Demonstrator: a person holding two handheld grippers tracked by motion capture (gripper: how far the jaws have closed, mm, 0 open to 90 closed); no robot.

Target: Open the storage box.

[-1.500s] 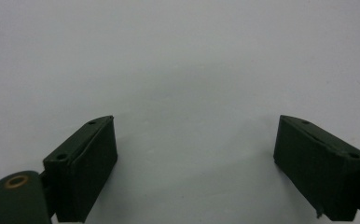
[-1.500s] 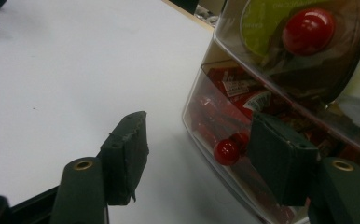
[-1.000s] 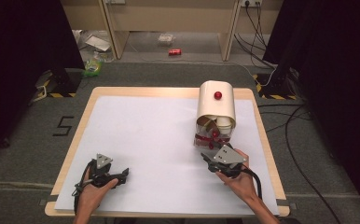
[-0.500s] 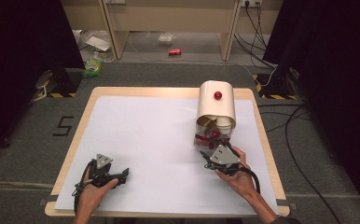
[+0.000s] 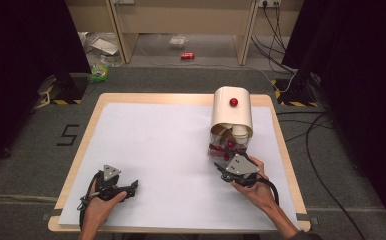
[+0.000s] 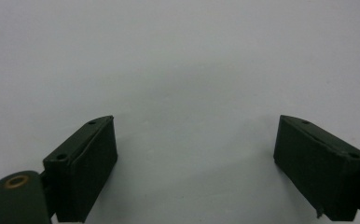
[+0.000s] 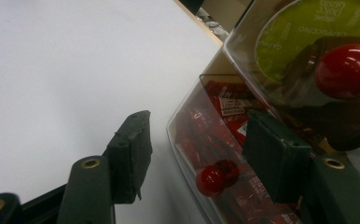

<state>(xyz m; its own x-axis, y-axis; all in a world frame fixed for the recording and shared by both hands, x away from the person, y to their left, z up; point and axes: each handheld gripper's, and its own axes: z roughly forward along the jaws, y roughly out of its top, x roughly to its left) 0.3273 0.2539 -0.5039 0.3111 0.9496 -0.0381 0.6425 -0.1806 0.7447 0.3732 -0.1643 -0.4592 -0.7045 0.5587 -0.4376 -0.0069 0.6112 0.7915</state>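
- A cream dispenser [image 5: 232, 111] with a red top knob [image 5: 233, 102] stands at the far right of the table [image 5: 146, 100], on its white sheet [image 5: 156, 145].
- The right gripper [image 5: 227, 167] sits just in front of the dispenser's clear lower drawer [image 7: 192, 140], which is packed with red sachets [image 7: 225, 105].
- In the right gripper view, its jaws stand part open on either side of the drawer's small red knob [image 7: 211, 180]; the knob lies between them, lower than the pads, and neither pad presses on it.
- One right finger [image 7: 273, 161] shows against the drawer front; whether it touches the plastic cannot be told. The other finger hangs over bare sheet.
- Above the drawer, a green-lidded capsule [image 7: 308, 32] shows behind a second red knob [image 7: 348, 70].
- The left gripper [image 5: 131, 186] rests well apart at the near left, jaws wide with nothing but white sheet between them.
- Set against the frames from a second and half a second ago, both hands and the dispenser are in the same places, and the right jaws keep the same gap.
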